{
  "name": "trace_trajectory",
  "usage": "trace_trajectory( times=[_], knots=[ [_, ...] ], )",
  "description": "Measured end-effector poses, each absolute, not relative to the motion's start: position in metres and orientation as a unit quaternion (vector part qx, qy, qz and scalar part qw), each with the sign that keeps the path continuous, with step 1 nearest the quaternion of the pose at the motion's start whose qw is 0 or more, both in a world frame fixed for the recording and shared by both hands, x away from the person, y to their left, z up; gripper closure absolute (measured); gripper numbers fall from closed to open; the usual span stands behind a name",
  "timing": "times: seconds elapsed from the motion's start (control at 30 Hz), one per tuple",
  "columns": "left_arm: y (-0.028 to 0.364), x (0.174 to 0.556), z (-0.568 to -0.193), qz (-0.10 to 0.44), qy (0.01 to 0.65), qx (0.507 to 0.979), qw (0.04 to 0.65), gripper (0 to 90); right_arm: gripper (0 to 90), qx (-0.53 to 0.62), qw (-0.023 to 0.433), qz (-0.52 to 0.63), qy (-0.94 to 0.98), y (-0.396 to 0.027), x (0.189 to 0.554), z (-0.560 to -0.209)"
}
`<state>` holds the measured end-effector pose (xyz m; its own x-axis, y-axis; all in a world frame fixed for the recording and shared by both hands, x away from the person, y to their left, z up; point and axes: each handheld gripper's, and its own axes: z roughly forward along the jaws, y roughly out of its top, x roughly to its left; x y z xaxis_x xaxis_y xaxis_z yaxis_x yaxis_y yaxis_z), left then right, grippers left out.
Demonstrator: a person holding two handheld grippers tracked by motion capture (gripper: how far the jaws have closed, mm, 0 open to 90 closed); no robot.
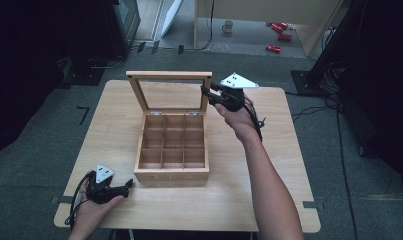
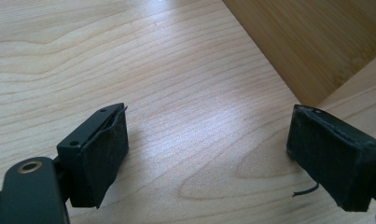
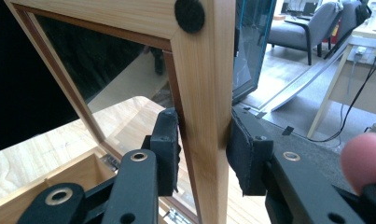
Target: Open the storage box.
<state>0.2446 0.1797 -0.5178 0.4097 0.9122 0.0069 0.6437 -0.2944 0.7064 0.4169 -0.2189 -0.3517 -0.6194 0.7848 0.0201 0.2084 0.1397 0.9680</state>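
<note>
A wooden box (image 1: 172,171) with several empty compartments stands mid-table, its glass-paned lid (image 1: 170,76) raised upright. My right gripper (image 1: 207,93) is shut on the lid's right frame edge (image 3: 202,116), a pad on each side of the wood. My left gripper (image 1: 128,187) rests low on the table near the box's front left corner, jaws wide open with nothing between them. In the left gripper view both pads (image 2: 101,149) hover over bare tabletop, with the box's side (image 2: 316,42) just ahead to the right.
The light wooden table (image 1: 89,145) sits on grey carpet. A mug (image 1: 228,26) and red items (image 1: 279,27) lie on the floor far behind. Cables (image 1: 314,107) trail off the table's right side. Dark equipment stands at both sides.
</note>
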Motion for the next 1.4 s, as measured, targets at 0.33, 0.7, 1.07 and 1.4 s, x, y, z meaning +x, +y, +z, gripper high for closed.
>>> trace_trajectory(
  times=[0.33, 0.7, 1.07, 1.4],
  knots=[
    [0.179, 0.245, -0.518, 0.211, 0.500, 0.777, 0.318, 12.9, 67.5, 0.379, 0.252, 0.542, 0.707, -0.216, 0.442, -0.345],
    [0.179, 0.245, -0.518, 0.211, 0.500, 0.778, 0.318, 12.9, 67.4, 0.441, 0.222, 0.532, 0.688, -0.212, 0.477, -0.343],
    [0.179, 0.245, -0.518, 0.211, 0.500, 0.778, 0.318, 12.9, 67.1, 0.485, 0.218, 0.522, 0.668, -0.205, 0.498, -0.348],
    [0.179, 0.245, -0.518, 0.211, 0.500, 0.778, 0.318, 12.9, 66.8, 0.501, 0.218, 0.516, 0.660, -0.202, 0.501, -0.348]
  ],
)
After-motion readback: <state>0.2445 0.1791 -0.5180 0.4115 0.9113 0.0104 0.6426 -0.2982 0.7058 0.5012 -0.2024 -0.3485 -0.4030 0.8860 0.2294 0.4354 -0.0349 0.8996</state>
